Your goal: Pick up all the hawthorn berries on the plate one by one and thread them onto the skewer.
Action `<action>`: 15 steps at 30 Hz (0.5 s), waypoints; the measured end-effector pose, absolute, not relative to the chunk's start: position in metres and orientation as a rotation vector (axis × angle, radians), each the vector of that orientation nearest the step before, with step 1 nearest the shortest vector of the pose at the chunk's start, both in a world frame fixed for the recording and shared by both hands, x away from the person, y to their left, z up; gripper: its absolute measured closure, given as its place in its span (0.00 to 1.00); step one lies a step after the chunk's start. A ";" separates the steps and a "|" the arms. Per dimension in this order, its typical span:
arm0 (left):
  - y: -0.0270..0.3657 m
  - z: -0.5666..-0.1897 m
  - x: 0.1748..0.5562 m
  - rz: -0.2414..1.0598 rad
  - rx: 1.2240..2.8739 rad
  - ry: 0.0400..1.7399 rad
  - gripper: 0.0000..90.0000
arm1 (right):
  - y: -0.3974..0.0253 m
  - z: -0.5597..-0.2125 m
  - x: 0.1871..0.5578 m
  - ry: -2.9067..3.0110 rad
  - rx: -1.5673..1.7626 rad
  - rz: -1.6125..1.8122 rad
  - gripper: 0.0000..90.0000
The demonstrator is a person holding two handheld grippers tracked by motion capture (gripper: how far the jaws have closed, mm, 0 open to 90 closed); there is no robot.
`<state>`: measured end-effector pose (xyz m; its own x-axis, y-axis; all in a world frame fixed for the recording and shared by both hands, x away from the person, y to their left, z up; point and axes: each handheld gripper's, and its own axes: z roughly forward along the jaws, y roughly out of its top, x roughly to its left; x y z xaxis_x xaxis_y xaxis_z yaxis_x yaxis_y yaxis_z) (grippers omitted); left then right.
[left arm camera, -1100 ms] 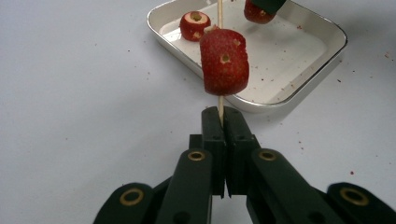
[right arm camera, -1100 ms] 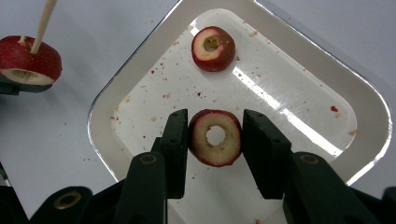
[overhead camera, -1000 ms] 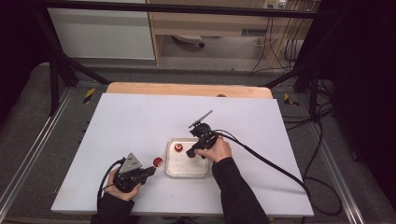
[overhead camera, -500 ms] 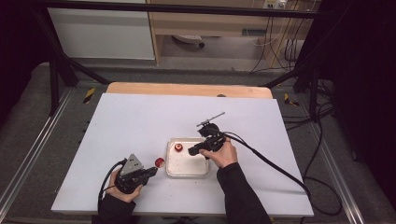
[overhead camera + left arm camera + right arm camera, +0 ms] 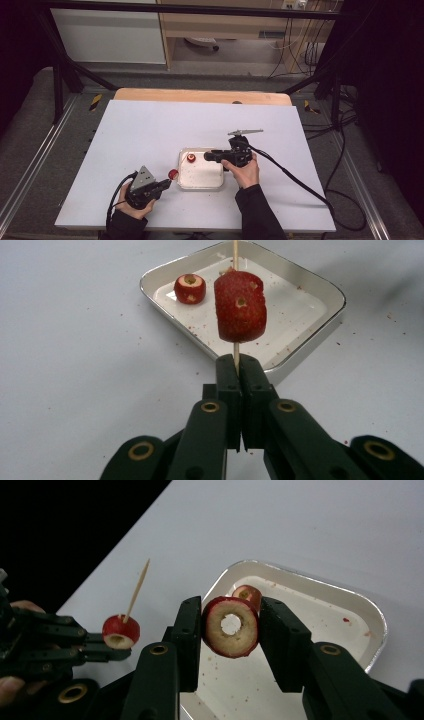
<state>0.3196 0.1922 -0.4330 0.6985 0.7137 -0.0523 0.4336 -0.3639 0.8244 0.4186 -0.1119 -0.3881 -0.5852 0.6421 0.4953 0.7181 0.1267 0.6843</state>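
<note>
Right gripper view: right gripper (image 5: 230,625) pinches a cored fruit (image 5: 230,627) over the tray's (image 5: 350,600) near edge. Left gripper (image 5: 239,371), pressed together, grips a skewer (image 5: 235,352) bearing a second fruit (image 5: 240,306) beside the tray's left edge.

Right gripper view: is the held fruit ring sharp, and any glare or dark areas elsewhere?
Right gripper view: cored red fruit ring sharp, black beyond the table edge. Left gripper view: white metal tray shows rim glare. High view: soft, dim surroundings.
</note>
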 end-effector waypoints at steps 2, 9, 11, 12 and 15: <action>0.191 -0.433 0.319 0.395 2.011 0.881 0.98 | -0.113 -0.390 0.416 -2.248 -1.406 -1.555 0.70; 0.186 -0.432 0.317 0.401 1.988 0.887 0.98 | -0.111 -0.390 0.412 -2.147 -1.423 -1.720 0.70; 0.185 -0.432 0.316 0.402 1.983 0.894 0.98 | -0.110 -0.390 0.411 -2.127 -1.424 -1.736 0.70; 0.184 -0.432 0.316 0.401 1.980 0.897 0.99 | -0.110 -0.390 0.411 -2.105 -1.422 -1.781 0.70; 0.181 -0.431 0.317 0.392 1.967 0.903 0.99 | -0.109 -0.389 0.411 -2.068 -1.427 -1.846 0.70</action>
